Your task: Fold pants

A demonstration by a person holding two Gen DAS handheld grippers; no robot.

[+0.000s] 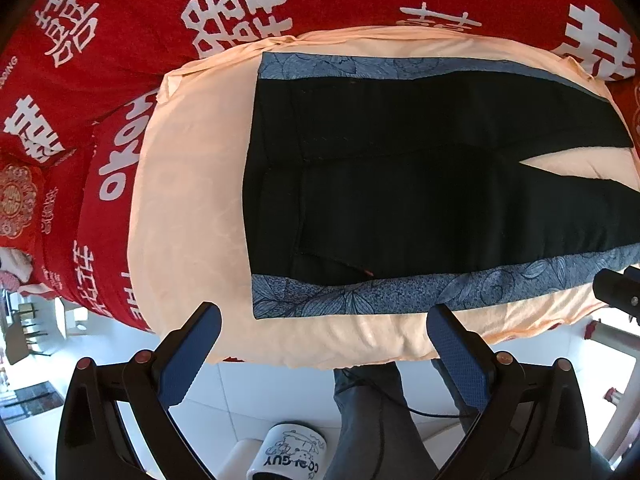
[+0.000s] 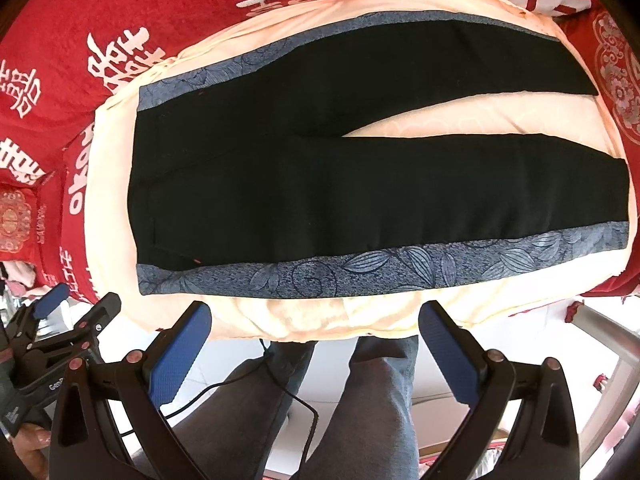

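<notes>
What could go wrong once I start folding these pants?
1. The pants lie on a loose peach sheet; either claw could pinch the sheet along with the near trim and drag it.
2. The legs are splayed with a gap between them, so a lengthwise fold may land uneven.
3. Both the left claw and right claw hang open over the bed edge, close together, and could collide reaching in.
</notes>
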